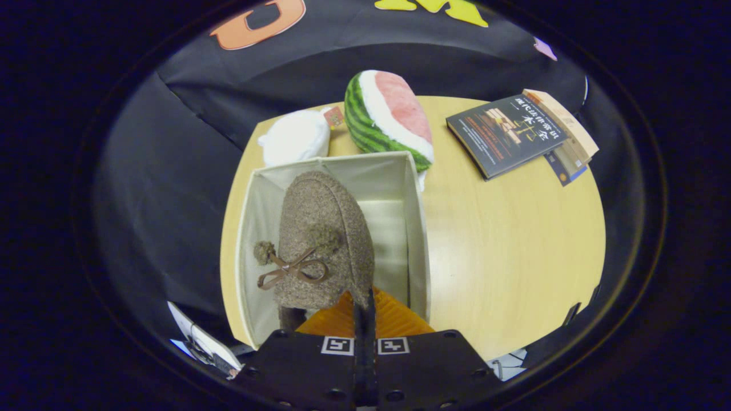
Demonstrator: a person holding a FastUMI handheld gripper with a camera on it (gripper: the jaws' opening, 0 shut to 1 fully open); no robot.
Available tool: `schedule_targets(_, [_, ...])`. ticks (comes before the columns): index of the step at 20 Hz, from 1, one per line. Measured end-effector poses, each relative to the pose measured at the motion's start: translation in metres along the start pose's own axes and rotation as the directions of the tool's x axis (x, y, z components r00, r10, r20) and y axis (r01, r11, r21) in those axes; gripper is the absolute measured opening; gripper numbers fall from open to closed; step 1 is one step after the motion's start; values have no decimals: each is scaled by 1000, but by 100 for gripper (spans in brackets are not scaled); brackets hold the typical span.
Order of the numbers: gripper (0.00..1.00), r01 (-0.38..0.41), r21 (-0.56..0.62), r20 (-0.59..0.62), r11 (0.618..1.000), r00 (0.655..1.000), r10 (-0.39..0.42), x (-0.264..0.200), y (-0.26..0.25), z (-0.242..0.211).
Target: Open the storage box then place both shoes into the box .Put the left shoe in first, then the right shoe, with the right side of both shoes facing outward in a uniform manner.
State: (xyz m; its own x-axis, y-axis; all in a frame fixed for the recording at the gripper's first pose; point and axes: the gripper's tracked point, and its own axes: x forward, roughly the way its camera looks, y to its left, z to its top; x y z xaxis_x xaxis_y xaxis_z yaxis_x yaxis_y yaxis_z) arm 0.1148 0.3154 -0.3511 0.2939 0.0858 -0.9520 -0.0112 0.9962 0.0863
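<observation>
At the bottom centre of the frame the gripper (364,311) has its two fingers drawn together almost completely, with a thin edge at the heel end of the shoe (320,240) pinched between them, so it is clenched on the shoe. The shoe is a brown, fuzzy felt slipper with a thin brown bow and two small pompoms on its upper; it stands up from the fingers with its toe pointing away toward the middle of the frame, slightly left of centre. It hangs over, and partly inside, the open storage box (420,228), a pale fabric box with cream walls whose opening faces upward; the inside floor of the box shows to the right of the shoe. Whether the shoe touches the box floor cannot be told. The box sits at the left part of a round light wooden table (514,245), whose bare top spreads across the right half of the frame. Just beyond the far wall of the box, in the upper middle, lies a plush watermelon slice (388,117) with a green striped rind and pink flesh, and beside it to the left a white plush toy (294,137). In the upper right, well apart from the box, a small pile of books (522,134) lies on the table, a dark-covered one on top.
</observation>
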Motion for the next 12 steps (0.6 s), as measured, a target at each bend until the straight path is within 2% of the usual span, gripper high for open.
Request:
schedule_targets(7, [2, 145, 61, 11, 987, 989, -146, 25, -18, 6])
schedule_targets(12, [3, 121, 82, 11, 989, 992, -122, 28, -19, 8])
